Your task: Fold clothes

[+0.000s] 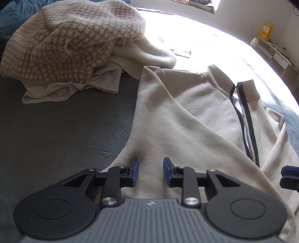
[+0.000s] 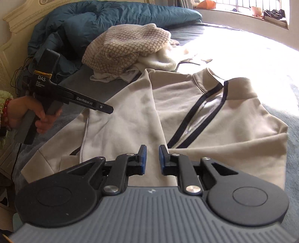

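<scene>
Beige zip sweatshirt (image 2: 214,119) lies spread on the bed (image 1: 56,127), collar toward the window side, zip (image 2: 196,119) part open with dark trim. One side panel is folded over the chest.

Left gripper (image 1: 151,172): fingers apart by a modest gap, nothing pinched; sweatshirt fabric lies below the gap, contact not clear. Right gripper (image 2: 152,159): fingers narrowly apart, gripping nothing, hovering over the sweatshirt's lower middle just beside the zip's bottom end.

Around: pile of unfolded clothes behind the sweatshirt, a houndstooth knit (image 1: 74,41) on top, cream knit (image 1: 149,54) and thin beige cloth (image 1: 74,87) under it. The pile's edge touches or overlaps the sweatshirt's shoulder corner. Teal duvet (image 2: 112,16) bunched against the headboard (image 2: 18,22). The person's hand (image 2: 33,114) holding the left gripper's handle shows in the right view, above the sweatshirt's left sleeve.

Hard to read: far side of the bed is blown out by sunlight, small items there unidentifiable. Sweatshirt's hem is hidden under both gripper bodies. In the left view, only the right gripper's tips show at the frame edge.
</scene>
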A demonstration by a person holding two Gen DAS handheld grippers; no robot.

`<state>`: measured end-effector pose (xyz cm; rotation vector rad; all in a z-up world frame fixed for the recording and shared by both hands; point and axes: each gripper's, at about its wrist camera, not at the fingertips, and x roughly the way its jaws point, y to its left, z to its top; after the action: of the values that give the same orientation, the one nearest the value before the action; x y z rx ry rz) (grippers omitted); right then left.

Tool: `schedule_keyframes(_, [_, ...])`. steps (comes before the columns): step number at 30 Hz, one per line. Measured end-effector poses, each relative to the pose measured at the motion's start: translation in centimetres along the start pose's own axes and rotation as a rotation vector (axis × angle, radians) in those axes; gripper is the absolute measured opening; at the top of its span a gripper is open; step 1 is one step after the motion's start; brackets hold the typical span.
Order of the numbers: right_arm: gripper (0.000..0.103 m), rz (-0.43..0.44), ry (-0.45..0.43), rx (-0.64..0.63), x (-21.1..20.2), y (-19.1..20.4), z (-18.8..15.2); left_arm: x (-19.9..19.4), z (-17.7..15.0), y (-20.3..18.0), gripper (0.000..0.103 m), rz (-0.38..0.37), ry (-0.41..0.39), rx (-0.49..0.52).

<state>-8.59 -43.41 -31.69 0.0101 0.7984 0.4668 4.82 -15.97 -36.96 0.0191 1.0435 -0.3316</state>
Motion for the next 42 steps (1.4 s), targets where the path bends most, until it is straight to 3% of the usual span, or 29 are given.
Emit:
schedule_keyframes(4, [0.013,0.091,0.005,-0.003,6.0,0.7,2.8,0.4,-0.3,1.6,0.024,-0.033,-0.011,-0.086])
schedule_keyframes(7, [0.013,0.152,-0.010,0.055,8.0,0.7,4.5,-0.1,-0.6,1.9,0.024,-0.043,-0.034,-0.081])
schedule_keyframes(12, [0.013,0.132,-0.052,0.030,10.8,1.1,8.5,0.4,-0.9,2.9,0.018,-0.068,-0.031,-0.106])
schedule_keyframes(20, [0.012,0.088,0.018,0.004,21.0,1.5,11.3,1.0,-1.7,6.4,0.008,-0.197,-0.024,-0.221])
schedule_keyframes(23, [0.000,0.055,-0.020,0.079,23.2,-0.3,12.0,1.2,-1.9,7.5,0.007,-0.257,-0.014,-0.246])
schedule_keyframes(28, [0.002,0.009,-0.067,0.183,22.7,-1.6,13.2,0.7,-1.5,8.7,0.008,-0.319,0.021,-0.241])
schedule_keyframes(31, [0.005,0.101,-0.081,0.148,19.8,-0.1,13.1,-0.3,-1.2,8.9,0.016,-0.319,0.025,-0.210])
schedule_keyframes(34, [0.005,0.224,-0.003,0.032,19.0,2.5,12.2,-0.3,-1.3,9.3,0.016,-0.327,0.049,-0.197])
schedule_keyframes(36, [0.005,0.256,0.075,-0.065,20.5,4.2,11.7,0.2,-1.7,9.7,0.016,-0.339,0.059,-0.197])
schedule_keyframes(38, [0.002,0.168,0.095,-0.110,22.5,4.6,11.3,0.5,-2.0,10.2,0.015,-0.355,0.059,-0.217])
schedule_keyframes(40, [0.000,0.126,0.055,0.010,23.9,2.5,11.7,0.6,-2.1,10.4,0.013,-0.364,0.059,-0.216])
schedule_keyframes(42, [0.000,0.105,-0.031,0.236,23.8,-0.4,12.3,0.6,-2.1,10.5,0.013,-0.371,0.057,-0.201])
